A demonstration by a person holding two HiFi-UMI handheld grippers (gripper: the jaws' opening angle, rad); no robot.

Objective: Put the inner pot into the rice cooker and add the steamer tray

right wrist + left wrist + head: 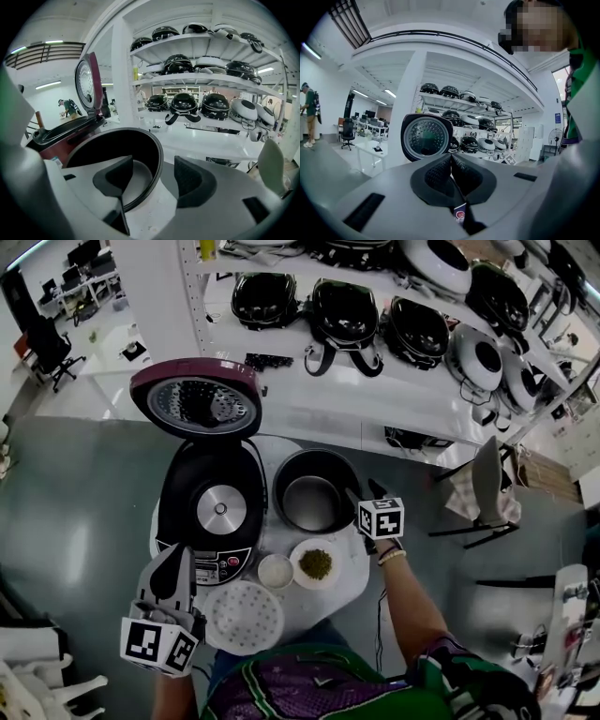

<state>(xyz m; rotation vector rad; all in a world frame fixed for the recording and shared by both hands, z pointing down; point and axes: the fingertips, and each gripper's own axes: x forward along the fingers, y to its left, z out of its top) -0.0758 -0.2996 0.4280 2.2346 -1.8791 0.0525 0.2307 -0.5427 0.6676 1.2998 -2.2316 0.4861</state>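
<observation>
The rice cooker (pixel 211 512) stands on the round white tabletop (pixel 359 570) with its maroon lid (pixel 195 397) swung up and back, so the cavity lies bare with the heating plate showing at the bottom. The inner pot (pixel 314 491) is not in it: it sits upright on the tabletop just to the right of the rice cooker, dark and holding nothing. The white perforated steamer tray (pixel 244 617) lies flat in front of the rice cooker, on the person's side. Between it and the pot are a small white bowl (pixel 276 571) and a dish of green beans (pixel 316 564). The right gripper (pixel 152 173) has its fingers (pixel 192 180) released and spread. They straddle the pot's near rim, one inside the wall and one outside, not pressing on it. The left gripper (pixel 451 164) hangs at the rice cooker's front left corner, its fingers (pixel 438 173) clenched together on nothing.
</observation>
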